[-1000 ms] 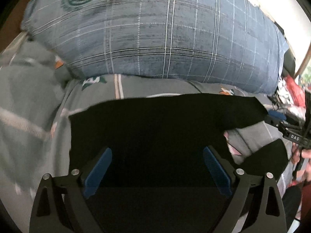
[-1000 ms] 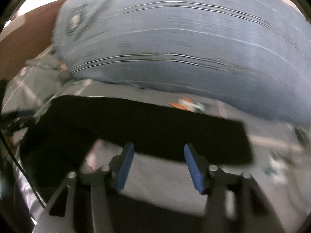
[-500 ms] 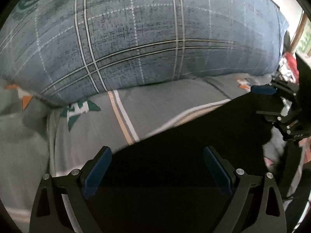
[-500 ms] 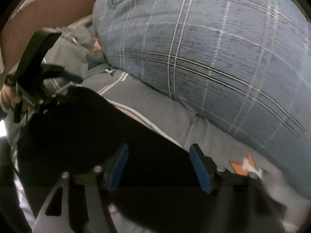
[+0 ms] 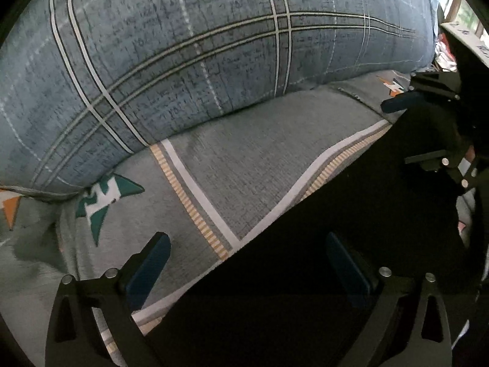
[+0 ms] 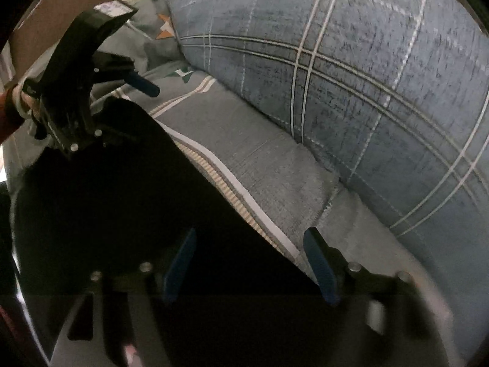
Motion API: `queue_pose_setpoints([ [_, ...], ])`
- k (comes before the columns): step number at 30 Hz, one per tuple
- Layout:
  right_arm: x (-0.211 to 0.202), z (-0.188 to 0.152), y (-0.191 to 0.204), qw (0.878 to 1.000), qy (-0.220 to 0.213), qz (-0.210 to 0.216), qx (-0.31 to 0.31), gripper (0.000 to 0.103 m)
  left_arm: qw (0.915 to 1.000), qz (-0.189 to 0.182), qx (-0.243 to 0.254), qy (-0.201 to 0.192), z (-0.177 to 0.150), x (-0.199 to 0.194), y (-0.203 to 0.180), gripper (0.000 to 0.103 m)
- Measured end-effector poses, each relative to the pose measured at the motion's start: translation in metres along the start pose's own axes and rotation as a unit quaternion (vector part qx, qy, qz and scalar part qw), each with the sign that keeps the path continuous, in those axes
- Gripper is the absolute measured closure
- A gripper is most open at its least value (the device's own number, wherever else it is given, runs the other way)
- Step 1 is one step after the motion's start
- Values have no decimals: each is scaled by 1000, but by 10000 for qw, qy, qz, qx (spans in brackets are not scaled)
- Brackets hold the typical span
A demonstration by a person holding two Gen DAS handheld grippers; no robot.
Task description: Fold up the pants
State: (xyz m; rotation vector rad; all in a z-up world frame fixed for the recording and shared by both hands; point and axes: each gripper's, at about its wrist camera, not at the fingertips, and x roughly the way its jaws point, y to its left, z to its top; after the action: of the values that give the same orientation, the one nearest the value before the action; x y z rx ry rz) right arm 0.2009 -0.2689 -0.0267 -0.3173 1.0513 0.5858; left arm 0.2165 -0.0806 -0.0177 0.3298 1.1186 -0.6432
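The black pants [image 5: 351,229] lie flat on a grey patterned bedsheet [image 5: 259,153]; they also fill the lower left of the right wrist view [image 6: 122,198]. My left gripper [image 5: 247,263] is open, its jaws wide apart over the pants' far edge, one blue pad over the sheet and one over the cloth. My right gripper [image 6: 250,260] is open too, straddling the same edge at its other end. Each gripper shows in the other's view: the right one [image 5: 440,116] and the left one [image 6: 91,91], both low at the pants.
A large blue plaid pillow [image 5: 198,61] lies right behind the pants' edge, also in the right wrist view [image 6: 366,76]. A brown headboard [image 6: 61,6] is at the far left. Cluttered items and a window [image 5: 458,24] sit at the far right.
Both grippers moved forward and down to the far edge of the pants, near the pillow. The pants now lie flat; the earlier gap showing sheet is gone. Both stayed open.
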Motion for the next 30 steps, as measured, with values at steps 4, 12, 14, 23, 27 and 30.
queue_pose_setpoints([
  [4, -2, -2, 4, 9993, -42, 345, 111, 84, 9999, -122, -111, 29, 1, 5, 3, 1],
  [12, -34, -8, 31, 9983, -438, -367, -88, 99, 9992, -28, 268, -290, -8, -18, -31, 92],
  [14, -56, -13, 41, 9966, -643, -503, -87, 99, 9987, 81, 239, -447, -13, -31, -38, 95],
  [23, -157, -71, 130, 9856, -1483, -754, -320, 99, 9916, -155, -201, -1267, -103, -137, -89, 96],
  [27, -157, -114, 171, 9885, -1404, -544, -154, 99, 9907, -301, -679, -1140, -154, -145, -112, 96],
  [30, -139, -144, 188, 9922, -1188, -296, 244, 99, 9888, -345, -1151, -889, -189, -137, -117, 95],
])
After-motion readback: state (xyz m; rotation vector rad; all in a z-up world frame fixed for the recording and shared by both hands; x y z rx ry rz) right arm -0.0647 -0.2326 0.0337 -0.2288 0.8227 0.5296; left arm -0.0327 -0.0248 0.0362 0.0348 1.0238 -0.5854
